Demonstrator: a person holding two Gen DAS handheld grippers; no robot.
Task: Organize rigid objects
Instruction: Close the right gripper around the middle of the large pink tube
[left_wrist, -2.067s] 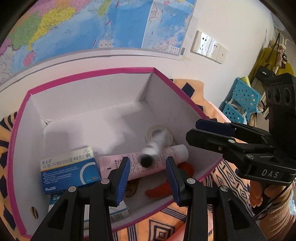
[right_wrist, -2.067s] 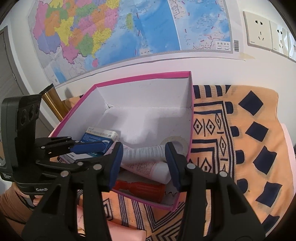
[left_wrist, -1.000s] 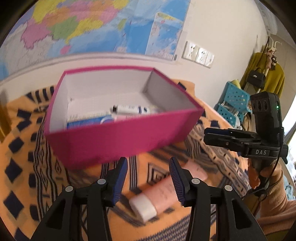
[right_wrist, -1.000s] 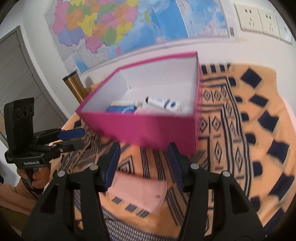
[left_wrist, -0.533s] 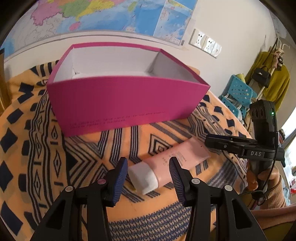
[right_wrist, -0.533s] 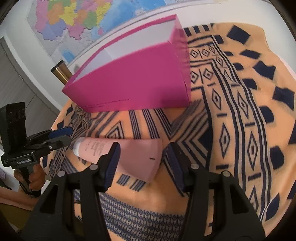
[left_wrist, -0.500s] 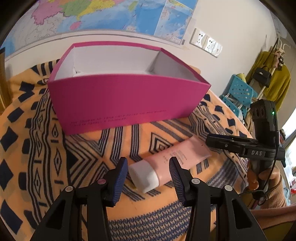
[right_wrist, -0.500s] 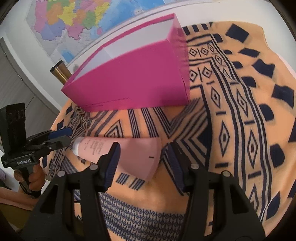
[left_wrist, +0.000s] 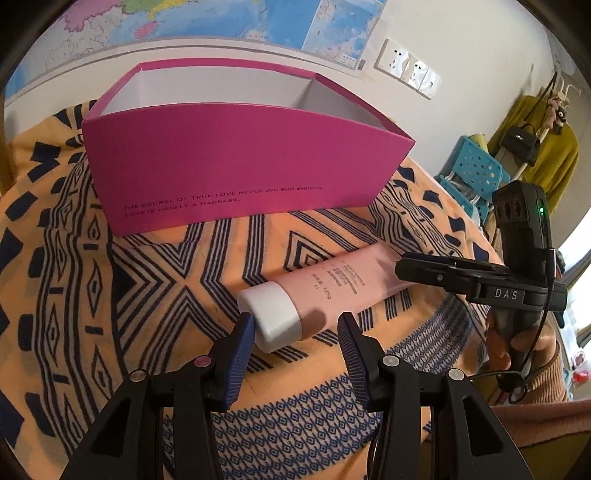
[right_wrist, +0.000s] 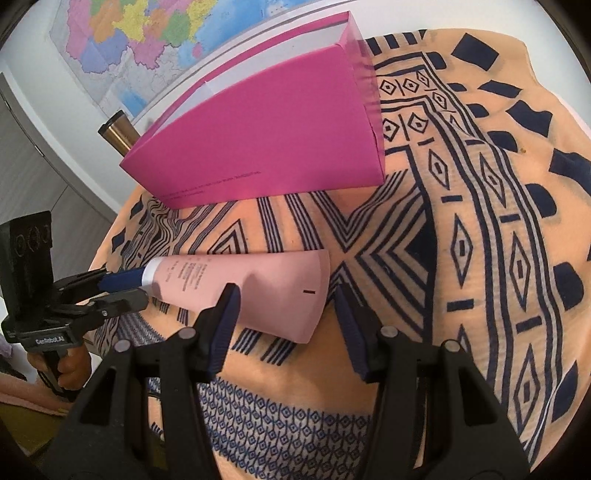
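One pink tube (left_wrist: 334, 286) is seen lying on the patterned cloth (left_wrist: 74, 280), just near of the one magenta box (left_wrist: 236, 166), with its white cap (left_wrist: 275, 319) toward the left and its flat crimped end toward the right. Two grippers are counted. The left gripper (left_wrist: 295, 334) is held with its jaws parted around the cap; the left pad appears to touch or nearly touch the cap, though contact cannot be judged with certainty from this angle, and no grip is shown. The right gripper (right_wrist: 282, 308) is held with its jaws parted astride the crimped end, and a clear gap is seen on the right side, so nothing is gripped there either. If the jaws were closed on the rounded cap off-centre, the tube could be squirted sideways out of the pads. If the soft crimped end alone were pinched, the tube could sag or fold when raised, and the cap end could be dragged across the cloth or knocked against the box's near wall. What lies inside the box cannot be seen from either view.
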